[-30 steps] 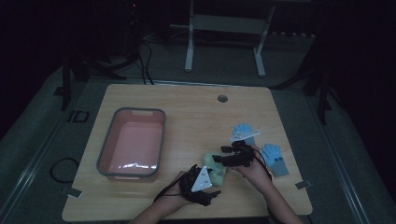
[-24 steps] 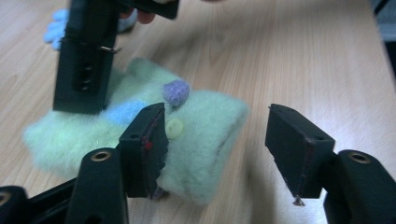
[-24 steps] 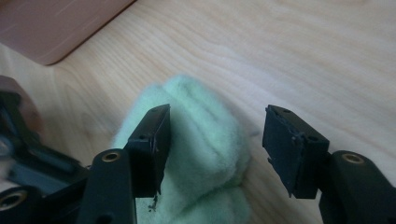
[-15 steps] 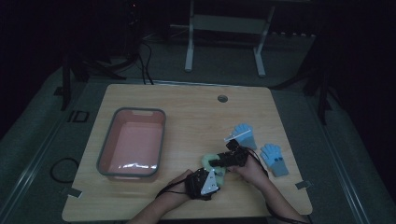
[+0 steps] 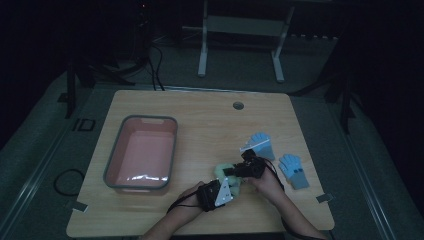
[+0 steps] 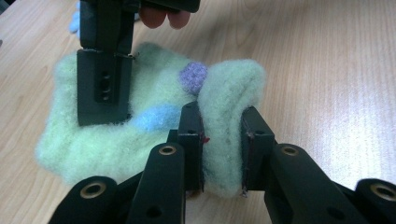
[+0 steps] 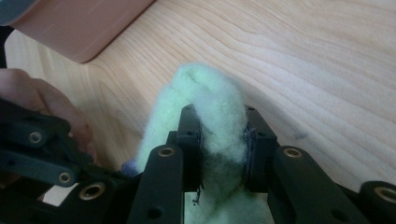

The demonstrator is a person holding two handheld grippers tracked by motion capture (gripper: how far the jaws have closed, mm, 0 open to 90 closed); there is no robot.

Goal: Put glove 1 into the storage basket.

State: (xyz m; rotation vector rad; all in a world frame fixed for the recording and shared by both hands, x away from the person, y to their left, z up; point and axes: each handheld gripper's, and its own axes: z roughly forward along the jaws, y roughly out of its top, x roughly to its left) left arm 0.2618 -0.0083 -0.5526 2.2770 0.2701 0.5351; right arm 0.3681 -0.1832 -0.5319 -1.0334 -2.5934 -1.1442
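Wooden table (image 5: pixel 210 115): light grain, rounded corners, occupying the centre of the high view; a small round grommet hole (image 5: pixel 238 105) sits near its far edge.

Pink bin (image 5: pixel 141 154): rectangular, grey-rimmed, left of centre in the high view, empty as far as can be seen. Its pink wall also crosses the upper left corner of the right gripper view.

Pale green fuzzy glove (image 5: pixel 226 175): lies on the table at lower centre of the high view, between the two grippers. In the left gripper view (image 6: pixel 154 121) it spreads across the left and middle of the frame, flat on the wood, with a light blue patch and a small purple tuft on its surface. One fold stands up between the near jaws.

Left gripper (image 5: pixel 216 194): lower centre of the high view, held by the person's left hand (image 5: pixel 187 200). In its own view (image 6: pixel 223 149) both black jaws are clamped on the raised fold of the green glove.

Right gripper (image 5: pixel 246 167): just right of the glove in the high view, held by the person's right hand (image 5: pixel 267 181). In its own view (image 7: pixel 223 149) its jaws pinch a bunched ridge of the same glove.

Two light blue gloves: one (image 5: pixel 262 145) just beyond the right gripper, the other (image 5: pixel 294 170) to its right, both flat on the table, apart from each other.
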